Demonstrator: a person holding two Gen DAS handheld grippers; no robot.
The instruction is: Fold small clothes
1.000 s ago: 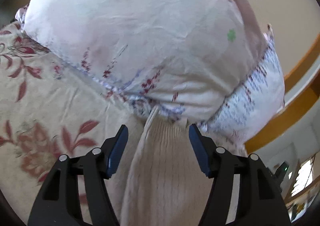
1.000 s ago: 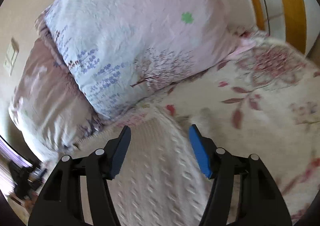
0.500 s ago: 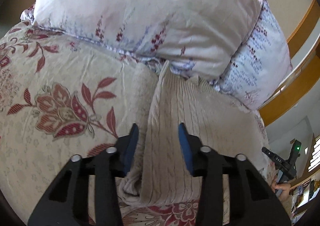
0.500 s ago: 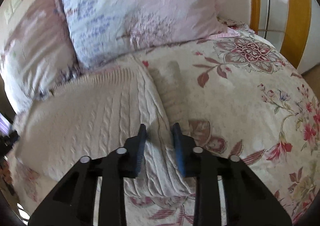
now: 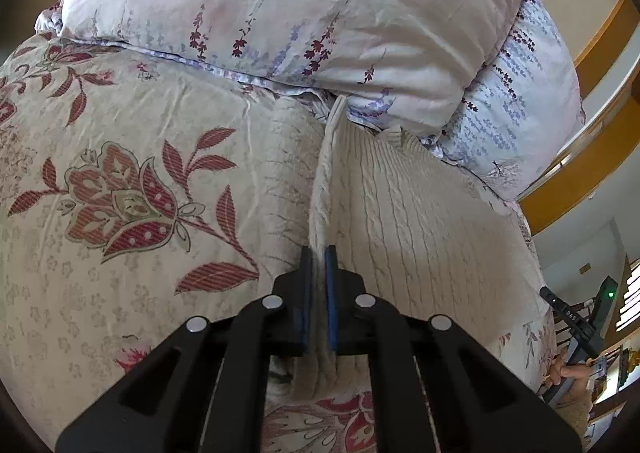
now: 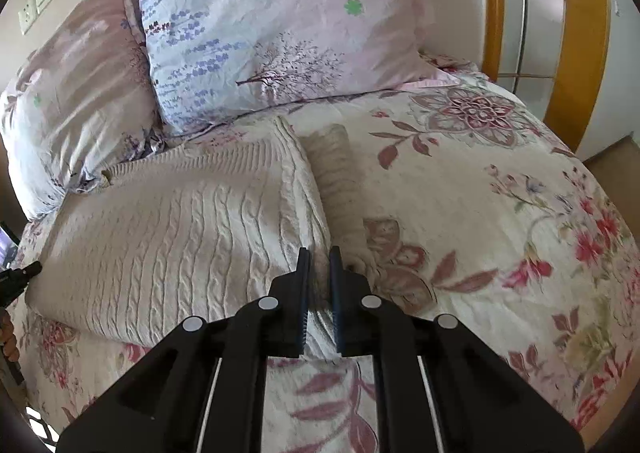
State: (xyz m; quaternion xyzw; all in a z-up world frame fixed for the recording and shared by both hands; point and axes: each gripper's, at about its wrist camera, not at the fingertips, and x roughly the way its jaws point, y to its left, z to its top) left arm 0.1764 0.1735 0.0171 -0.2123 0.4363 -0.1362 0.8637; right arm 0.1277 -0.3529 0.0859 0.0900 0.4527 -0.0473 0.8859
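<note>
A cream cable-knit sweater (image 5: pixel 416 221) lies on a floral bedspread (image 5: pixel 120 189), its top against the pillows. My left gripper (image 5: pixel 319 253) is shut on the sweater's left edge near the hem, which stands up as a ridge. In the right wrist view the sweater (image 6: pixel 180 221) spreads to the left. My right gripper (image 6: pixel 319 253) is shut on its right edge near the hem. A folded sleeve (image 6: pixel 340 181) lies beside that edge.
Two floral pillows (image 5: pixel 320 13) (image 6: pixel 280 21) lean at the head of the bed. A wooden bed frame (image 6: pixel 576 37) stands on the right. The other gripper shows at the frame edge (image 5: pixel 576 325). Bedspread (image 6: pixel 500 193) spreads to the right.
Both grippers pulled back from the pillows toward the sweater's hem and closed from wide open onto its side edges.
</note>
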